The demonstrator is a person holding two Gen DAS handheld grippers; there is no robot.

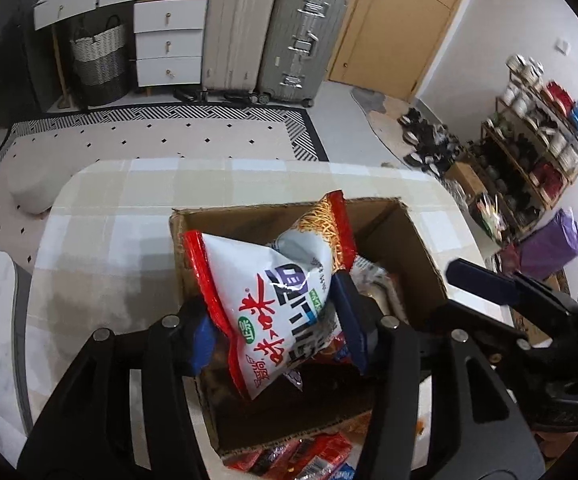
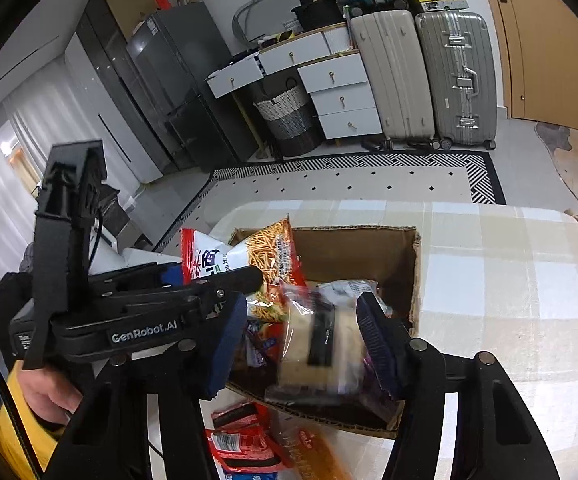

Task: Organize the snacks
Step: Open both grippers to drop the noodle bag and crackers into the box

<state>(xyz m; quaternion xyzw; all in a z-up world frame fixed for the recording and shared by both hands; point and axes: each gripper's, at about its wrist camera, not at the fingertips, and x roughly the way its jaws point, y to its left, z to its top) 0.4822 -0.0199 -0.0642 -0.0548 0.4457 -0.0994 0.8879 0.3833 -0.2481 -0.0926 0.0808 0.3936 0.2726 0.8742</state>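
A white and red noodle snack bag [image 1: 273,292] is held in my left gripper [image 1: 277,320], which is shut on it over the open cardboard box [image 1: 417,240]. The bag also shows in the right wrist view [image 2: 249,256], at the box's [image 2: 369,248] left side. My right gripper [image 2: 305,340] is open over the box, its pads on either side of a clear-wrapped pale snack pack [image 2: 321,344] that looks blurred; I cannot tell whether the pads touch it. More packets lie inside the box.
The box stands on a table with a checked cloth [image 2: 509,300]. Red snack packets [image 2: 245,440] and an orange one lie on the table in front of the box. Suitcases, drawers and a door stand behind; a shoe rack [image 1: 537,152] is at the right.
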